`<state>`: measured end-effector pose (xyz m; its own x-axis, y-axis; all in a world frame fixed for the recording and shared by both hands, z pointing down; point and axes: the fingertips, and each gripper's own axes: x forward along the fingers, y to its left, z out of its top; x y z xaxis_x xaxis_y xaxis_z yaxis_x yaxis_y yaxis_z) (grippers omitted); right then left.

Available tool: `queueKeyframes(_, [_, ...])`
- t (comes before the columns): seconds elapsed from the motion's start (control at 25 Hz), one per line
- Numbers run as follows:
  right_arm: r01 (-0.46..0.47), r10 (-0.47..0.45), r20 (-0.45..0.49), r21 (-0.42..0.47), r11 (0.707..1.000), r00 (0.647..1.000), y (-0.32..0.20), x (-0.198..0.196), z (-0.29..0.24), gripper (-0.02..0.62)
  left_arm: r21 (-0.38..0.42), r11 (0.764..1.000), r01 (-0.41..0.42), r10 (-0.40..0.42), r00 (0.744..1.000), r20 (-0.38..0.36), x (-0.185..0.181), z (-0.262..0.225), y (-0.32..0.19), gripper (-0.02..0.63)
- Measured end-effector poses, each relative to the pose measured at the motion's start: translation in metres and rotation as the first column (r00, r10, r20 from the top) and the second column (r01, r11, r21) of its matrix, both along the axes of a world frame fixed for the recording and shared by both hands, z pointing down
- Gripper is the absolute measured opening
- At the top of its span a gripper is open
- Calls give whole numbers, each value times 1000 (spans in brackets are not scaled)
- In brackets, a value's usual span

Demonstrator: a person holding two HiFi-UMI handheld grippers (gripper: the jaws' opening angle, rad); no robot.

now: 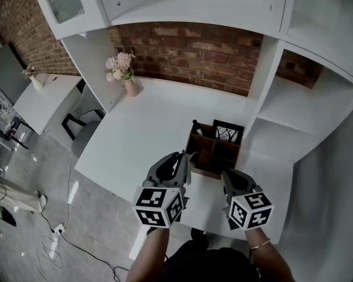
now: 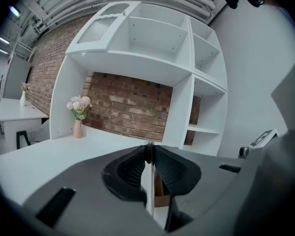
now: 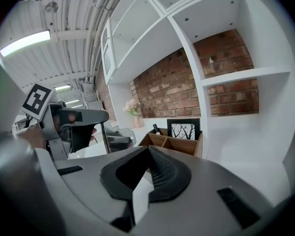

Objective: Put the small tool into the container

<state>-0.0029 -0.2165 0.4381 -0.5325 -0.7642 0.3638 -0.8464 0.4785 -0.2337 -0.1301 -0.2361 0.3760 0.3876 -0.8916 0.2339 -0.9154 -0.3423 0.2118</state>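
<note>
My left gripper is shut on the small tool, a thin pale strip standing upright between its ribbed pads. In the head view it hovers just left of the wooden container's near left corner. The container has several open compartments, with a dark stick in the back left one. My right gripper hangs at the container's near right corner. Its jaws meet at the tips with nothing between them. The left gripper shows at the left of the right gripper view.
A framed picture of bare trees stands at the container's back. A pink vase of flowers sits at the far left of the white desk. White shelves rise on the right. The desk edge drops off behind the grippers.
</note>
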Motion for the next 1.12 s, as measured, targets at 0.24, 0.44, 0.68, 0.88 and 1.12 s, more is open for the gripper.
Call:
queueKeyframes(0.24, [-36, 36, 0, 3, 999, 999, -13, 3, -2, 5, 21, 999, -42, 42, 999, -2, 5, -10, -24, 66])
queueKeyframes(0.44, [-48, 48, -5, 9, 999, 999, -16, 4, -5, 5, 33, 998, -53, 53, 999, -6, 11, -14, -38, 67])
queueKeyframes(0.68, [-61, 61, -2, 20, 998, 998, -23, 10, -9, 5, 41, 998, -54, 55, 998, -21, 17, -15, -52, 66])
queueKeyframes(0.88, [-67, 67, -5, 20, 998, 998, -31, 15, -8, 5, 41, 998, -55, 55, 998, -17, 21, -12, -63, 66])
queueKeyframes(1.12, [-58, 58, -3, 7, 998, 998, -41, 13, -2, 5, 20, 998, -59, 60, 998, -8, 26, 0, -73, 66])
